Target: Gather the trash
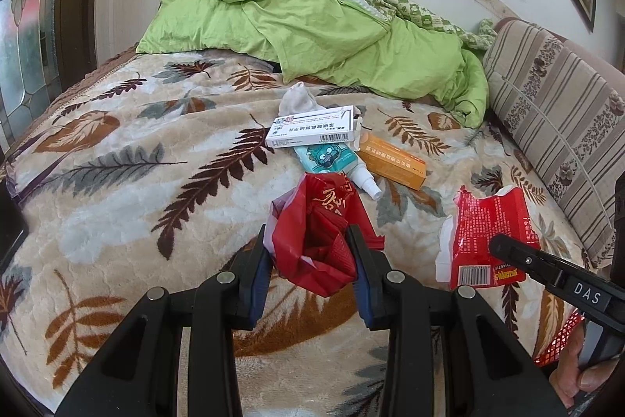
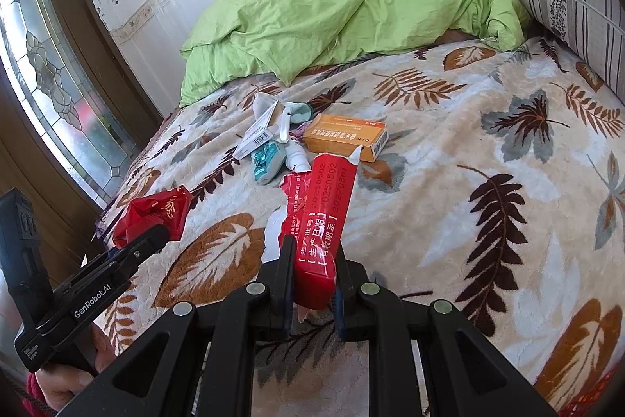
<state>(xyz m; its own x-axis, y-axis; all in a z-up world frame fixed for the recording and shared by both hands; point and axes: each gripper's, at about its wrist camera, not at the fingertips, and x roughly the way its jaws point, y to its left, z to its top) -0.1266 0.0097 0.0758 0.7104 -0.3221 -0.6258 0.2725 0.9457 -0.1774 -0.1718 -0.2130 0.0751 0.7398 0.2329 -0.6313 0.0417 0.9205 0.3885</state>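
My left gripper (image 1: 308,241) is shut on a crumpled red plastic bag (image 1: 316,221), held over the leaf-patterned blanket; the bag also shows in the right wrist view (image 2: 156,212). My right gripper (image 2: 314,253) is shut on a torn red cardboard box (image 2: 324,206), also seen in the left wrist view (image 1: 488,233). Further back on the bed lie a white medicine box (image 1: 312,127), a teal cartoon tube (image 1: 332,159), an orange box (image 1: 394,161) and a pale sock (image 1: 299,98).
A green quilt (image 1: 312,22) is piled at the head of the bed. A striped cushion (image 1: 554,112) lines the right side. A stained-glass door (image 2: 54,85) stands to the left. The blanket (image 1: 136,182) covers the bed.
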